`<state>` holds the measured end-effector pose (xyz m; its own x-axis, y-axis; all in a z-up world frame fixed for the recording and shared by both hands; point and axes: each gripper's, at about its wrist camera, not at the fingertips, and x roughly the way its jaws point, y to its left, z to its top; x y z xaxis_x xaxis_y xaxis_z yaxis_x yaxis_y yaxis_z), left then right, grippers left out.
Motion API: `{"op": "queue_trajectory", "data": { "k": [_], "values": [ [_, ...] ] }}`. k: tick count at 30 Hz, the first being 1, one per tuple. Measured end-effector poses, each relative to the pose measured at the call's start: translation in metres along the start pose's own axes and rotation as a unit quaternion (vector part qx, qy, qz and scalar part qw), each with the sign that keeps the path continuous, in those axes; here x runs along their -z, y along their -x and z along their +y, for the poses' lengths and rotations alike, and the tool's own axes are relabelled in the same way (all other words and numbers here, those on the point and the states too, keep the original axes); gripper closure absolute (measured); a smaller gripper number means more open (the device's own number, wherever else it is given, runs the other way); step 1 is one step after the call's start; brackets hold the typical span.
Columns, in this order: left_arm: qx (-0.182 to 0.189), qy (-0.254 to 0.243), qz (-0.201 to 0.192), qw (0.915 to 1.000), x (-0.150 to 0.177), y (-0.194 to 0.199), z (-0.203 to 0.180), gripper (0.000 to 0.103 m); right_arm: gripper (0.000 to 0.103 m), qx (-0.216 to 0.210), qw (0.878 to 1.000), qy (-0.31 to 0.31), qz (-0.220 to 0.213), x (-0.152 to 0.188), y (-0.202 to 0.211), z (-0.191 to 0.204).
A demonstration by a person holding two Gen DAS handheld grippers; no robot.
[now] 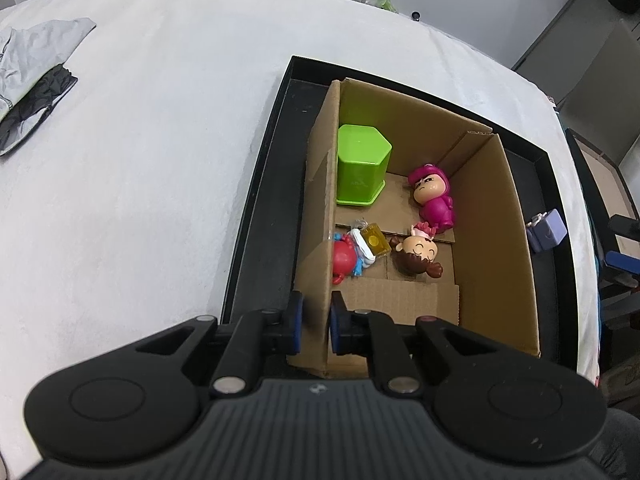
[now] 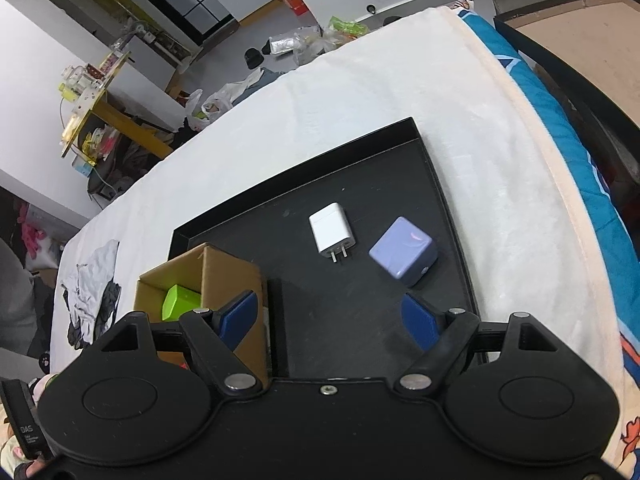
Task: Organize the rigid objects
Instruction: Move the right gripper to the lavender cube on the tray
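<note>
Left tool (image 1: 316, 320) pinching brown cardboard box (image 1: 496, 216) wall; right tool (image 2: 334, 320) spread above lavender charger (image 2: 402, 252).

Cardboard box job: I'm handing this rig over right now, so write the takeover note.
Left gripper: shut on the cardboard box wall, steadying it.
Right gripper: open, empty, above the black tray.
Done: green container, pink figure, red figure and girl figure lie in the box.
Left: white charger and purple cube, both on the tray.
</note>
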<state>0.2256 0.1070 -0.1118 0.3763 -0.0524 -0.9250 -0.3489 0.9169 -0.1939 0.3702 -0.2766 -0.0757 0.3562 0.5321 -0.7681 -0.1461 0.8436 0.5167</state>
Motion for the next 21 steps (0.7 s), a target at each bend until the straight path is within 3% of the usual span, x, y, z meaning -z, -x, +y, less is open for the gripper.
{"op": "queue_trajectory", "data": {
  "k": [10, 13, 21],
  "values": [
    [0.004, 0.006, -0.005, 1.0, 0.003, 0.002, 0.004, 0.09, 0.025, 0.019, 1.0, -0.001, 0.021, -0.021, -0.024, -0.018],
    [0.004, 0.005, -0.006, 1.0, 0.004, 0.002, 0.004, 0.09, 0.03, 0.019, 0.999, 0.009, 0.038, -0.027, -0.035, -0.019],
    [0.007, 0.015, -0.008, 0.9998, 0.004, 0.004, 0.007, 0.09, 0.033, 0.042, 0.991, 0.1, 0.084, -0.047, -0.064, -0.002]
  ]
}}
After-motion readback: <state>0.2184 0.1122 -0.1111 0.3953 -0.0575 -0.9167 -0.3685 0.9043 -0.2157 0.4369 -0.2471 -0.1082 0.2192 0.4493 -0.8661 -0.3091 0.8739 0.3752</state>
